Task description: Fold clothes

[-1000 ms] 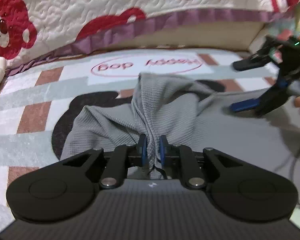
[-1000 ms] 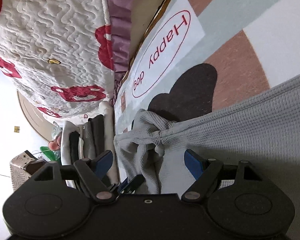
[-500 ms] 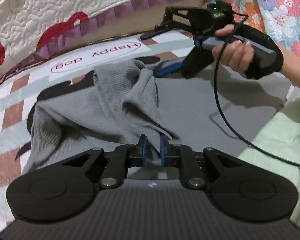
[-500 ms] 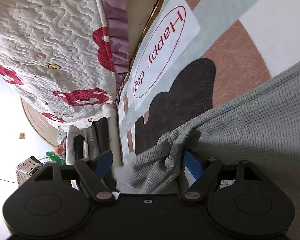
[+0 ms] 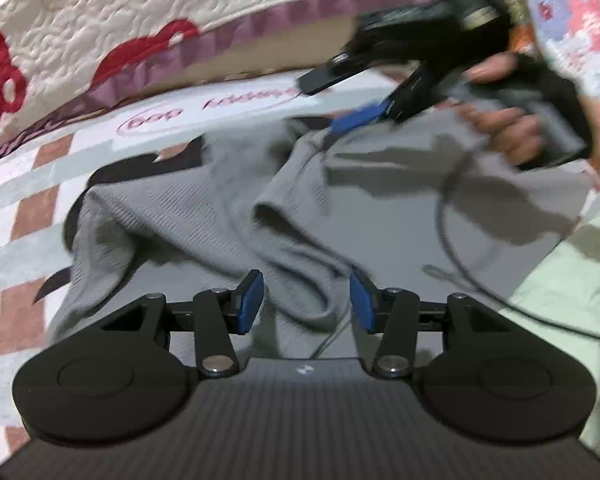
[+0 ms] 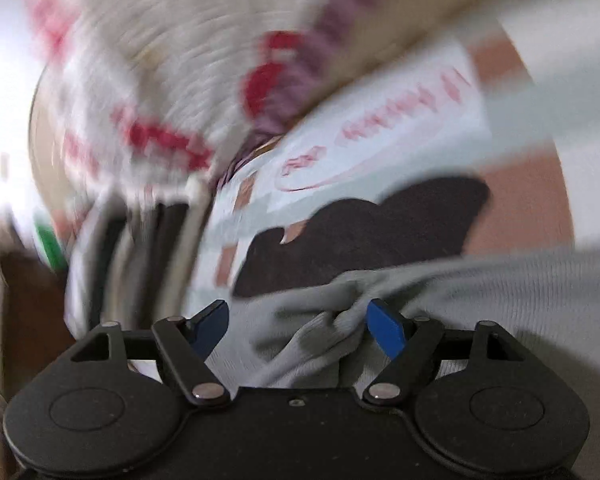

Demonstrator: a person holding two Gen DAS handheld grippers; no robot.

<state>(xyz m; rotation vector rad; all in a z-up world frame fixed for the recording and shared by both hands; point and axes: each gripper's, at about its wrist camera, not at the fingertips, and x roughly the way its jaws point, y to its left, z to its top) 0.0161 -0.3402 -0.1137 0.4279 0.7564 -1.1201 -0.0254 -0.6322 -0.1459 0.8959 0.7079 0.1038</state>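
A grey ribbed garment [image 5: 204, 216] lies rumpled on a patterned rug [image 5: 28, 208]. My left gripper [image 5: 306, 302] sits low over its near edge. Its jaws are opening, and a loose fold of the cloth lies between the blue pads without being pinched. In the left wrist view a hand [image 5: 508, 128] holds my right gripper [image 5: 336, 100] over the garment's far side, its fingers spread. The right wrist view is blurred by motion. There the right gripper [image 6: 296, 328] has its jaws closing but still wide, with a bunch of grey cloth [image 6: 332, 320] between them, close to the right pad.
A quilted cover with red bears and a purple hem [image 5: 228, 36] hangs along the rug's far edge. The rug carries a red oval with lettering [image 5: 212, 112]. A stack of folded clothes [image 6: 140, 248] stands left in the right wrist view. A black cable [image 5: 460, 248] and pale green fabric [image 5: 572, 280] lie at right.
My left gripper went from shut on the grey cloth to open, and the fold has dropped between its pads. The right gripper rolled and rose, which blurs its view.
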